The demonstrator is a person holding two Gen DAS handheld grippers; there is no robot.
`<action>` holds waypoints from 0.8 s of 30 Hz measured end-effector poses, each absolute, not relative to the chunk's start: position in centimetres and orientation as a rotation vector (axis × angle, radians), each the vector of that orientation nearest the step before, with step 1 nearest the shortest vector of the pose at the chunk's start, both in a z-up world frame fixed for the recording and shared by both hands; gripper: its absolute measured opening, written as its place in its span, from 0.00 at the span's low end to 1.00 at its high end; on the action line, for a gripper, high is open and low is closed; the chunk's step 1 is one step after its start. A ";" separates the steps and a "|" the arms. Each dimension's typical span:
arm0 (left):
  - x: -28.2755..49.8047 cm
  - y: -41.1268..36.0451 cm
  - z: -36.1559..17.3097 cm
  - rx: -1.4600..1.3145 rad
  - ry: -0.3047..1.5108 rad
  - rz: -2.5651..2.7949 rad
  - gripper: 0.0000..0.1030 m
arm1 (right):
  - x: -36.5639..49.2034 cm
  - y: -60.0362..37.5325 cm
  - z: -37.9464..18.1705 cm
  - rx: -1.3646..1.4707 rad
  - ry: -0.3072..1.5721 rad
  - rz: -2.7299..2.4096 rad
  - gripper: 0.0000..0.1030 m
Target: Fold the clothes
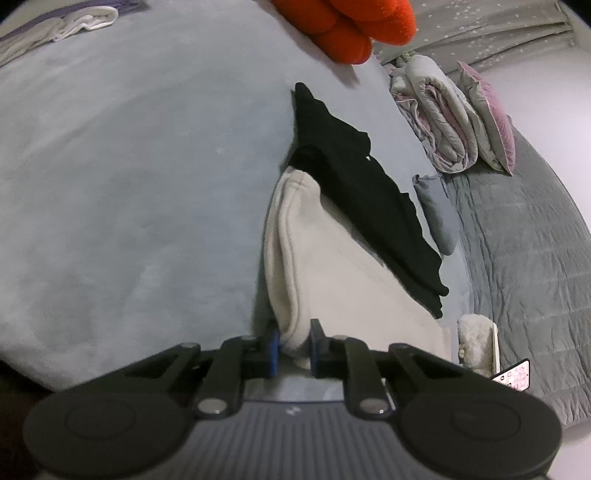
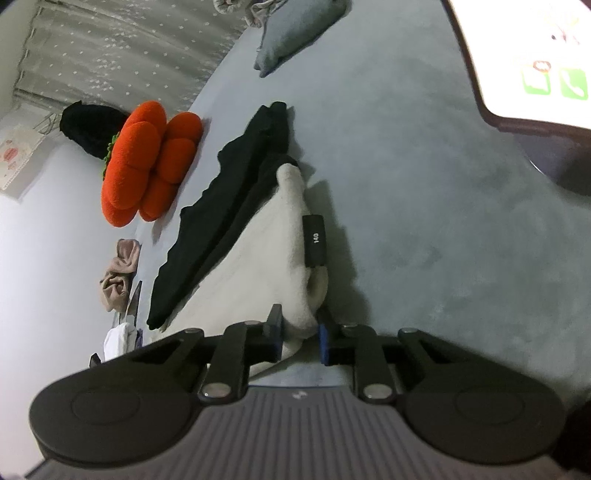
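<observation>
Now, from the left wrist, the left gripper (image 1: 293,349) is pinching a thick folded edge of the cream garment (image 1: 332,280). Both blue pads (image 1: 274,350) press on the soft cloth from each side. The cream garment lies flat on the pale blue bedspread (image 1: 129,184) and spreads away from the gripper. A black garment (image 1: 362,192) lies on top of its far part, a bit to the right. Farther off sits an orange pumpkin cushion (image 1: 354,26). On the right are a rolled quilt (image 1: 439,122), a pink pillow (image 1: 491,118) and a small grey-blue pillow (image 1: 436,214). A phone (image 1: 515,374) with a lit screen lies at the right edge, beside a fluffy white thing.

From the right wrist, the right gripper (image 2: 301,341) is also squeezed onto a bunched edge of the cream garment (image 2: 251,266). A black tag (image 2: 315,240) with small white numbers sticks up from the cloth just past the fingers. The black garment (image 2: 229,199) lies along the left side of the cream one. The orange pumpkin cushion (image 2: 147,162) rests farther left with a black hat (image 2: 88,125) behind it. A crumpled tan cloth (image 2: 120,273) sits near the left edge. A lit phone screen (image 2: 524,55) fills the top right corner.
</observation>
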State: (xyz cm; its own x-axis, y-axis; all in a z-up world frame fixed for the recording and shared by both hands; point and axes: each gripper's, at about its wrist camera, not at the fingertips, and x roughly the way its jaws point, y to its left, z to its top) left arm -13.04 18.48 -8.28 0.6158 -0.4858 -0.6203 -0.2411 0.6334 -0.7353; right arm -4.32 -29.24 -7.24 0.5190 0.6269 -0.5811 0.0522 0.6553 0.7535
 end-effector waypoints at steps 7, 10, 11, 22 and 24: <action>-12.7 19.0 -6.9 -0.947 0.860 -0.186 0.13 | -3.8 -29.1 -5.8 0.808 0.931 0.410 0.19; -12.1 19.1 -6.1 -0.961 0.839 -0.195 0.13 | -3.1 -29.0 -4.8 0.808 0.906 0.415 0.19; -11.7 19.1 -5.8 -0.965 0.831 -0.195 0.13 | -2.8 -28.9 -4.4 0.809 0.897 0.418 0.19; -7.1 19.6 -2.6 -1.021 0.727 -0.185 0.12 | 2.0 -27.3 -1.0 0.810 0.819 0.427 0.18; -6.1 19.7 -2.2 -1.023 0.710 -0.177 0.12 | 2.9 -27.0 -0.7 0.816 0.804 0.422 0.18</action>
